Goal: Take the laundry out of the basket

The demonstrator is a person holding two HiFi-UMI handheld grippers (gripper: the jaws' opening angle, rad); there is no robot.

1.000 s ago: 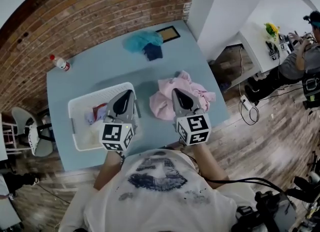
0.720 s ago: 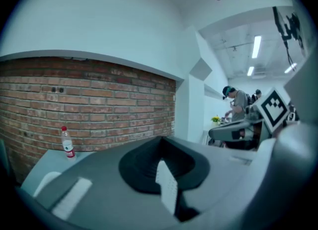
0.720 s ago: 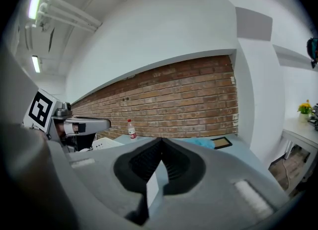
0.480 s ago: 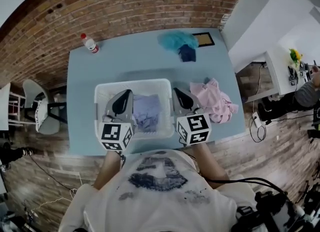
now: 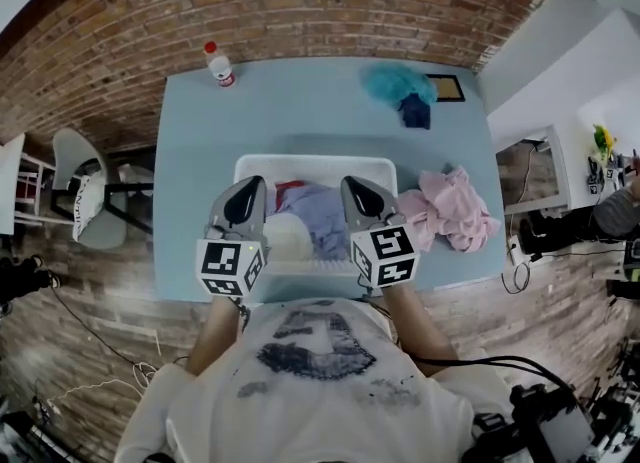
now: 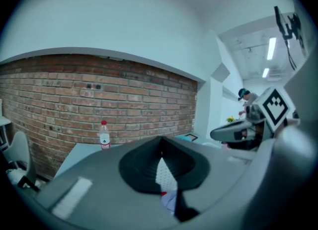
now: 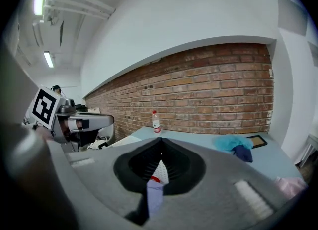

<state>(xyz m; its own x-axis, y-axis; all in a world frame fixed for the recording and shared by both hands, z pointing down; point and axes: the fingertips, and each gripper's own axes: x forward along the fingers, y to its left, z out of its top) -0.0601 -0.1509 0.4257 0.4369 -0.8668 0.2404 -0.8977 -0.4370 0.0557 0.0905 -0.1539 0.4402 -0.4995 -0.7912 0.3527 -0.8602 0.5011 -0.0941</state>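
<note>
A white laundry basket [image 5: 318, 160] stands on the light blue table [image 5: 300, 111], right in front of me. In it lie a lavender cloth [image 5: 322, 219], a red piece [image 5: 289, 189] and a cream piece [image 5: 287, 238]. My left gripper [image 5: 248, 185] hangs over the basket's left edge, shut and holding nothing. My right gripper [image 5: 352, 184] hangs over its right side, shut and holding nothing as well. Below the closed jaws in the right gripper view I see the lavender cloth [image 7: 155, 195]. A pink laundry pile [image 5: 456, 210] lies on the table to the right of the basket.
A teal cloth [image 5: 394, 82] and a dark blue cloth [image 5: 416, 112] lie at the table's back right beside a framed picture [image 5: 446, 88]. A plastic bottle [image 5: 218, 63] stands at the back left. A grey chair [image 5: 84, 201] is left of the table, with a brick wall behind.
The whole scene has slid to the right in the head view. The basket now lies between and under both grippers, and the pink pile is off to the right. Both grippers stayed shut.
</note>
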